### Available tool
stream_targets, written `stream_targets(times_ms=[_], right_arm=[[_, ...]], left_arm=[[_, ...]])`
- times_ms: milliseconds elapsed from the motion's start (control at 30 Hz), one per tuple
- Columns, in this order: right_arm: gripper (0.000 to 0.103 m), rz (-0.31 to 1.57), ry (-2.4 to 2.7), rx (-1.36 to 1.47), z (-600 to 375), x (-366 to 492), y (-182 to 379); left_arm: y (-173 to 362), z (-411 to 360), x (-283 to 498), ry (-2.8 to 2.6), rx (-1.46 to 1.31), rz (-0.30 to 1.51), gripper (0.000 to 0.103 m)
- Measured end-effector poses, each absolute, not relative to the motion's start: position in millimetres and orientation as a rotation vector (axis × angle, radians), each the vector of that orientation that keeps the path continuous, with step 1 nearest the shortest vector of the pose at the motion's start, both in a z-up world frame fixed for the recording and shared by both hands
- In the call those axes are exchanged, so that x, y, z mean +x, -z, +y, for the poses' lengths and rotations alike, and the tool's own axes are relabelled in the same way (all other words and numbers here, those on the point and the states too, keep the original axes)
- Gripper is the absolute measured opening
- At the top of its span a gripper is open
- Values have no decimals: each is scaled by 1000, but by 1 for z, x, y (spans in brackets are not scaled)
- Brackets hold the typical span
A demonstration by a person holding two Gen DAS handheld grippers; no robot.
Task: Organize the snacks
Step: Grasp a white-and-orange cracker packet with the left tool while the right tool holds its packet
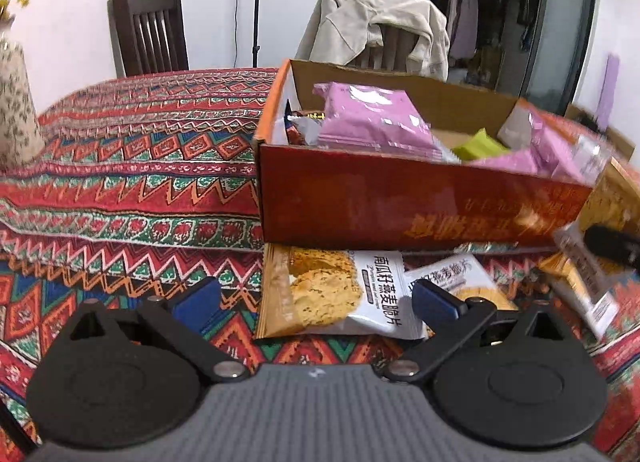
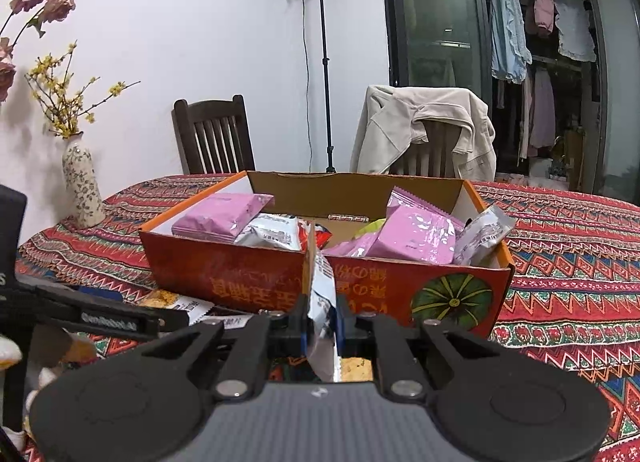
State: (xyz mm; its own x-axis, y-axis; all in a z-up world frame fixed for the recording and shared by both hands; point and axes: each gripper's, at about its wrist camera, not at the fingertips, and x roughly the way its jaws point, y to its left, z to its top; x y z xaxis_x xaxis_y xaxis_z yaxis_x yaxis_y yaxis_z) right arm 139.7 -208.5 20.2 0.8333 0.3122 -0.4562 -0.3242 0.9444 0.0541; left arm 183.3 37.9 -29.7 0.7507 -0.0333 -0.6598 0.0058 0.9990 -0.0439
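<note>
Oat crisp packet (image 1: pixel 340 294) carries Chinese print, "南瓜籽燕麦脆片". It lies flat on the counter (image 1: pixel 132 166), covered by a red patterned cloth, just in front of the red cardboard box (image 1: pixel 420 202) of pink packets (image 1: pixel 372 118). Two chairs and a light stand behind. Left tool (image 1: pixel 316 298): jaws wide, straddling the packet, above it. Right tool (image 2: pixel 322 322): clamped on an upright white packet (image 2: pixel 324 302).

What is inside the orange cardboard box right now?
Inside the orange cardboard box: pink snack packets, white-silver packets, a green packet, and a red wrapper. Whatever lies beneath them is covered.
</note>
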Motion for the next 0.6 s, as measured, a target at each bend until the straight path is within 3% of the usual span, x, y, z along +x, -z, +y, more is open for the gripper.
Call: stream_targets(times_ms=[600], right_arm=[[12,495,-342,-33,-206,142,-16]], left_arm=[[30,35,184,19,-14,729,103]])
